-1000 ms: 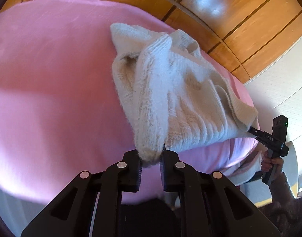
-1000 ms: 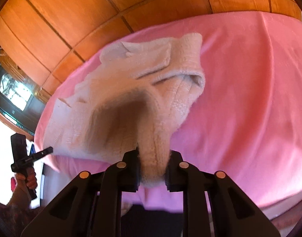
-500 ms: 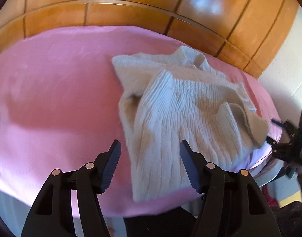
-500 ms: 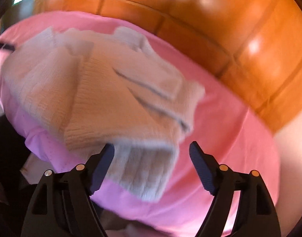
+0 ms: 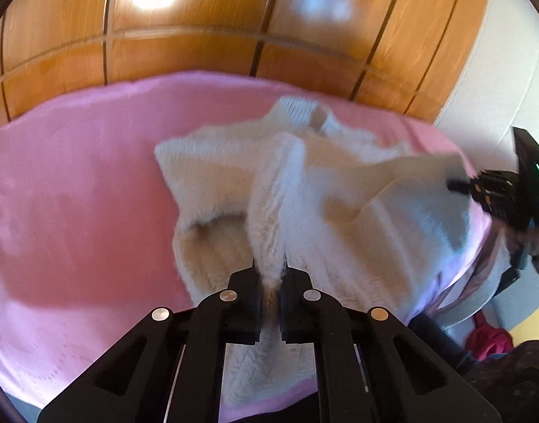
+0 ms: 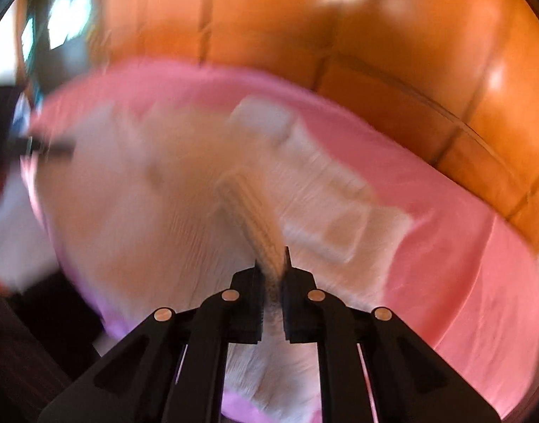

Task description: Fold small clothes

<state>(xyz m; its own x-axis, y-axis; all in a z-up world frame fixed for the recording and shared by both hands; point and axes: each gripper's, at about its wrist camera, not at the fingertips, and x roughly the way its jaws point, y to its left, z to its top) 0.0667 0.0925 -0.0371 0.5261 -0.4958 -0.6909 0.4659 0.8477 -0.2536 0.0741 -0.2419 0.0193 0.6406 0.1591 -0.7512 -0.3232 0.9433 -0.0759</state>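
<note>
**Left wrist view: both grippers pinching the sweater hem, ready for the fold**

Left wrist view says it all really. The left gripper [image 5: 269, 278] has its jaws clenched on a bunched-up bit of the cream knit sweater [image 5: 340, 194], right at the near edge. Over on the right you can spot the right gripper [image 5: 460, 186] biting the other bottom corner, and its own camera backs that up: jaws clamped tight on a ribbed fold of the knit, though that picture is pretty smeared with blur.

The sweater itself is lying on the pink bed cover [image 5: 75, 194], collar pointing away towards the wooden panelling [image 5: 199, 49], with the gripped edge pulled up off the cover and the rest resting flat.

So I'd say this is the start of the bottom-to-top fold. Next bit looks like it needs both hands carrying the hem up and over towards the collar at the same pace, keeping it taut between them so the knit doesn't sag or twist, then letting go once the edges line up.
</note>
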